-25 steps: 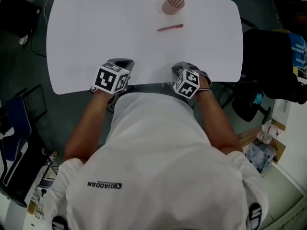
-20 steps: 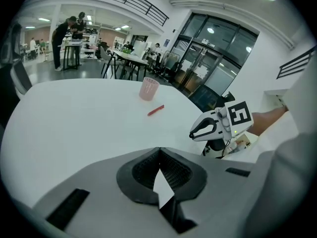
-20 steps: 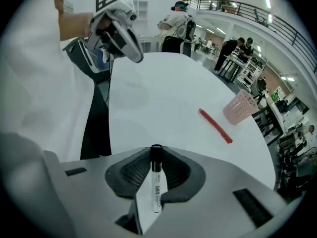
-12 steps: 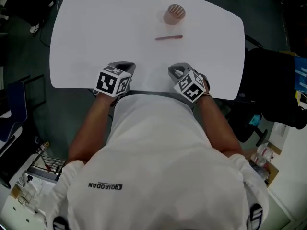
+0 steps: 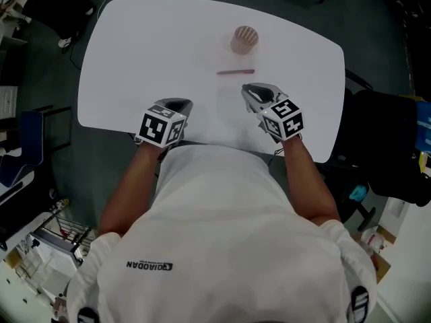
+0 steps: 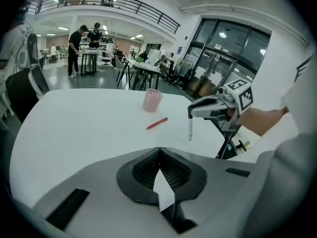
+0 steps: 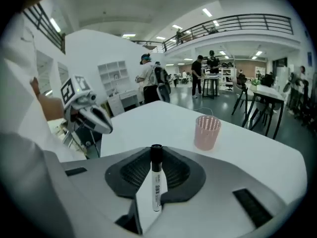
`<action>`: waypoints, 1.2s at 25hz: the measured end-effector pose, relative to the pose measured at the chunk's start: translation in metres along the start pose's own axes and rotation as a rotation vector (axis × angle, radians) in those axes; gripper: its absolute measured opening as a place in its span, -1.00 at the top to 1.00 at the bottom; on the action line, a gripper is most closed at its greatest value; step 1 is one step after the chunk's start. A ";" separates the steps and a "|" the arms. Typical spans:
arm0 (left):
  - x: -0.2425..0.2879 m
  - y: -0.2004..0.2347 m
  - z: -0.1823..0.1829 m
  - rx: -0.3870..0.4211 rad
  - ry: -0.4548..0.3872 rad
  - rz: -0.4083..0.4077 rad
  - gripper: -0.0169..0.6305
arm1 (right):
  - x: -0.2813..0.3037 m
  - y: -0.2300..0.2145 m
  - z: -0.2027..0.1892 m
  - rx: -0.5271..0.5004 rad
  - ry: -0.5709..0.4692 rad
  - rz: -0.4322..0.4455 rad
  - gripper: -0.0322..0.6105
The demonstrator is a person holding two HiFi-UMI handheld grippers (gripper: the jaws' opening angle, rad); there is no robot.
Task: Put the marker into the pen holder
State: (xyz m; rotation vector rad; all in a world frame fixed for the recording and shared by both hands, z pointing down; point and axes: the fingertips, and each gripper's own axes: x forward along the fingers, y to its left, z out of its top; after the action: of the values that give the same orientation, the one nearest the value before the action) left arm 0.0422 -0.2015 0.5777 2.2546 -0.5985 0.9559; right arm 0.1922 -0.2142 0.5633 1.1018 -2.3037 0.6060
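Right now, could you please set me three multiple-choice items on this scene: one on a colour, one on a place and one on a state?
1. What colour is the pen holder? A pink; B blue; C black.
2. Where is the red pen? A inside the pen holder; B flat on the table; C on a chair.
3. What is the right gripper doing? A open, empty; B shut on the marker; C shut on the red pen.

Answers: 1 A, its ribbed wall shows pink. 2 B, it lies on the white top beside the holder. 3 B, the white marker sits clamped between its jaws.
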 end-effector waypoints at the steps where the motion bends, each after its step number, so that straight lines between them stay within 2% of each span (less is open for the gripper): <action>1: -0.002 -0.001 0.001 -0.002 -0.004 0.005 0.87 | -0.003 -0.008 0.010 0.048 -0.039 -0.005 0.63; 5: -0.009 -0.001 0.010 -0.003 -0.029 0.020 0.87 | -0.012 -0.046 0.049 0.224 -0.182 -0.044 0.63; 11: -0.021 0.006 0.006 -0.023 -0.046 0.046 0.87 | -0.011 -0.111 0.099 0.396 -0.313 -0.124 0.63; 15: -0.027 0.014 -0.006 -0.073 -0.046 0.081 0.87 | -0.007 -0.145 0.124 0.424 -0.357 -0.155 0.63; 21: -0.038 0.018 -0.016 -0.133 -0.070 0.122 0.87 | -0.001 -0.186 0.141 0.483 -0.421 -0.232 0.63; 25: -0.045 0.020 -0.026 -0.162 -0.077 0.144 0.87 | 0.016 -0.200 0.134 0.509 -0.447 -0.291 0.63; 30: -0.056 0.021 -0.032 -0.177 -0.092 0.160 0.87 | 0.042 -0.196 0.110 0.523 -0.387 -0.295 0.63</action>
State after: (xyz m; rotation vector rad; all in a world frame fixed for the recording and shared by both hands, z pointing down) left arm -0.0214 -0.1850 0.5606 2.1260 -0.8806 0.8423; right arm 0.2993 -0.4151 0.5377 1.9095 -2.2762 0.9781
